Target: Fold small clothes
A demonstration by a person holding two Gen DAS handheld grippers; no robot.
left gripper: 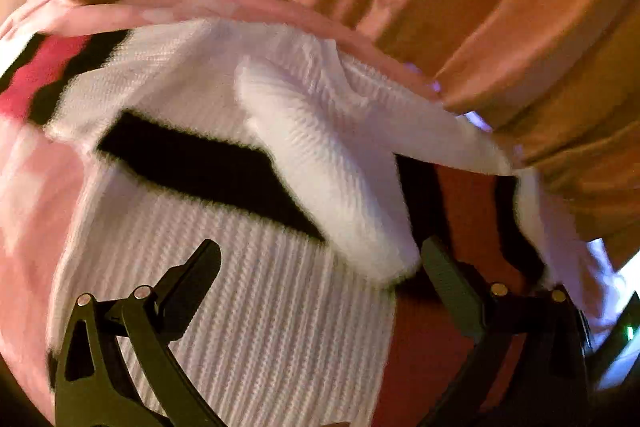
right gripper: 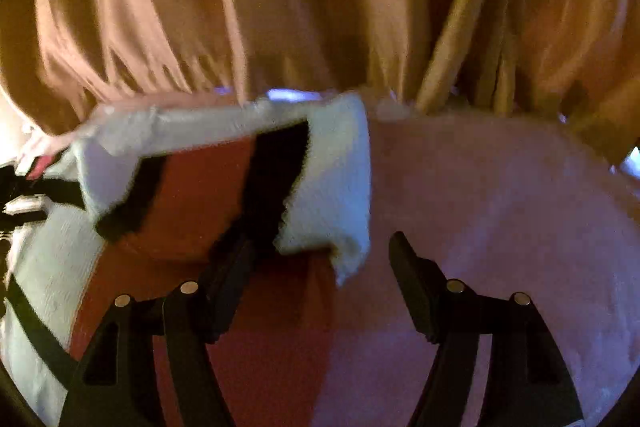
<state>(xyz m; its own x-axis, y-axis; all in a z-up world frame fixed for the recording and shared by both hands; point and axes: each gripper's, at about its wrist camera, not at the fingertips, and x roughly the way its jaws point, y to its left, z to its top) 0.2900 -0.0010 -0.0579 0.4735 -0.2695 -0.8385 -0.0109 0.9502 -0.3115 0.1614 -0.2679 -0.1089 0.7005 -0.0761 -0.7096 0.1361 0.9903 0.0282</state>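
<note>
- No brand, label or readable writing shows in either view.
- A small knitted sweater (left gripper: 248, 327), white ribbed with black and red stripes, lies spread on a pink fuzzy blanket (left gripper: 28, 195). The blanket covers whatever surface is underneath, so that surface cannot be identified.
- In the left wrist view, the left tongs (left gripper: 320, 259) stand wide apart above the sweater's white ribbed body, gripping nothing. A folded white sleeve (left gripper: 320, 167) lies between the two fingers, its end just beside the right-hand finger.
- In the right wrist view, the right tongs (right gripper: 320, 251) are also wide apart and grip nothing. The left-hand finger overlaps the sweater's black stripe and red panel (right gripper: 192, 203); the right-hand finger is over bare blanket (right gripper: 500, 207).
- Only the left wrist view shows the knit ribbing sharply, along with the sweater's far red and black band at the left edge.
- Only the right wrist view shows the sweater's edge, a turned-over white cuff (right gripper: 332, 187) and a broad stretch of uncovered blanket to the right. It is blurred.
- Orange-brown draped curtains (right gripper: 280, 7) fill the background of both views.
</note>
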